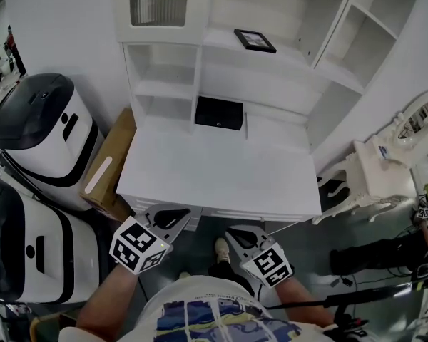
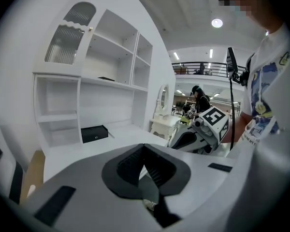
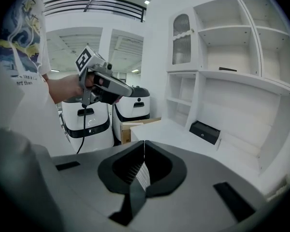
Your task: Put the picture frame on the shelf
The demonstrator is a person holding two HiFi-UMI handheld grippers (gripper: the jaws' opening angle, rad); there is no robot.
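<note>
A small black picture frame point(image 1: 255, 40) lies flat on the middle shelf of the white shelf unit point(image 1: 278, 91); it also shows as a thin dark shape in the left gripper view point(image 2: 106, 79) and the right gripper view point(image 3: 227, 69). Both grippers hang low, at the near edge of the desk top point(image 1: 221, 169), far from the frame. My left gripper point(image 1: 172, 218) is shut with nothing between its jaws point(image 2: 144, 148). My right gripper point(image 1: 237, 234) is shut and empty too point(image 3: 144, 146).
A black box point(image 1: 219, 112) sits at the back of the desk under the shelf. Two white and black machines point(image 1: 43, 127) and a cardboard box point(image 1: 110, 166) stand at the left. A white ornate chair and mirror point(image 1: 385, 166) stand at the right.
</note>
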